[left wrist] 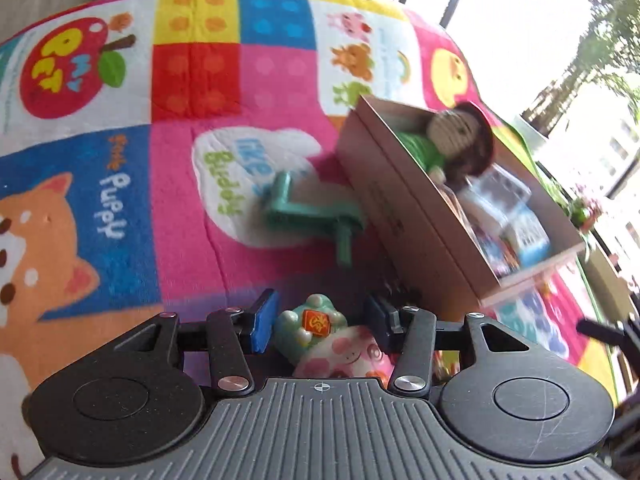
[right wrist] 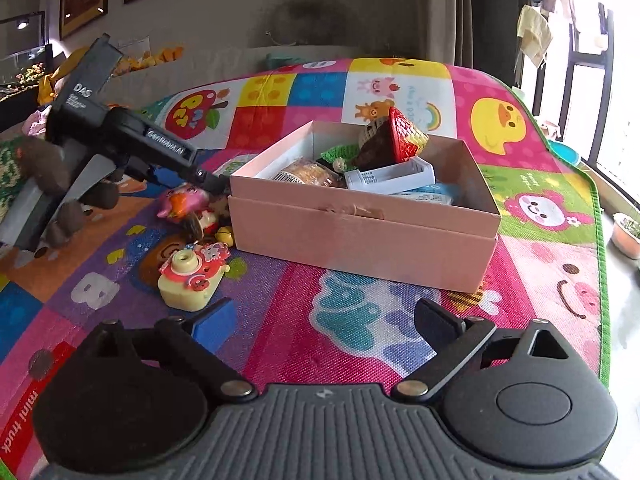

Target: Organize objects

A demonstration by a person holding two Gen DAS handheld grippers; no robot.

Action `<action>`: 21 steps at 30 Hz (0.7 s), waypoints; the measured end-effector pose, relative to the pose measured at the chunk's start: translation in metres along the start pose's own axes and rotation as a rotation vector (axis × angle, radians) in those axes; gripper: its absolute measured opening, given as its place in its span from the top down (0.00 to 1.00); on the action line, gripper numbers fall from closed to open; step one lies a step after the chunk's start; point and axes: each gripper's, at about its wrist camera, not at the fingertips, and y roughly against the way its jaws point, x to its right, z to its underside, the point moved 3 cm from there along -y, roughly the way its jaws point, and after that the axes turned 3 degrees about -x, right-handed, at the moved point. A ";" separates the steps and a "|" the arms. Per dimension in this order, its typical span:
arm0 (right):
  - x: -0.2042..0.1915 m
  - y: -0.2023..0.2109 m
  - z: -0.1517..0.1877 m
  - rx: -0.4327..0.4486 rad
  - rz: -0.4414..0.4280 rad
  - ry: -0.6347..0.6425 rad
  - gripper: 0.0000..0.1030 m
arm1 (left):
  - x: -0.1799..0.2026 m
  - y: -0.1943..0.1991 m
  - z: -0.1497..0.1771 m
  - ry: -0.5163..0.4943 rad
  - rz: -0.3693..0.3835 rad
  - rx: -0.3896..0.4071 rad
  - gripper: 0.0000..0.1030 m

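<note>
A pink cardboard box [right wrist: 360, 236] stands on the colourful play mat and holds several toys, among them a crochet doll [left wrist: 460, 140] and a red-roofed toy house [right wrist: 396, 140]. My left gripper [left wrist: 320, 320] hangs low beside the box, its blue pads on either side of a small pink-and-green pig toy [left wrist: 324, 336] with a gap to each pad; it also shows in the right wrist view [right wrist: 212, 184] over the pig toy [right wrist: 184, 202]. My right gripper [right wrist: 324, 320] is open and empty in front of the box. A yellow toy camera [right wrist: 192, 280] lies left of it.
A green plastic crank piece [left wrist: 312, 212] lies on the mat beside the box. Small toys and a yellow bell [right wrist: 224, 236] sit by the box's left corner. A plush toy [right wrist: 44, 168] lies far left. The mat's edge and a window run along the right.
</note>
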 end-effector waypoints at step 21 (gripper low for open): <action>0.036 0.009 0.001 0.029 0.163 -0.182 0.00 | 0.093 0.029 0.069 0.147 0.004 0.047 0.50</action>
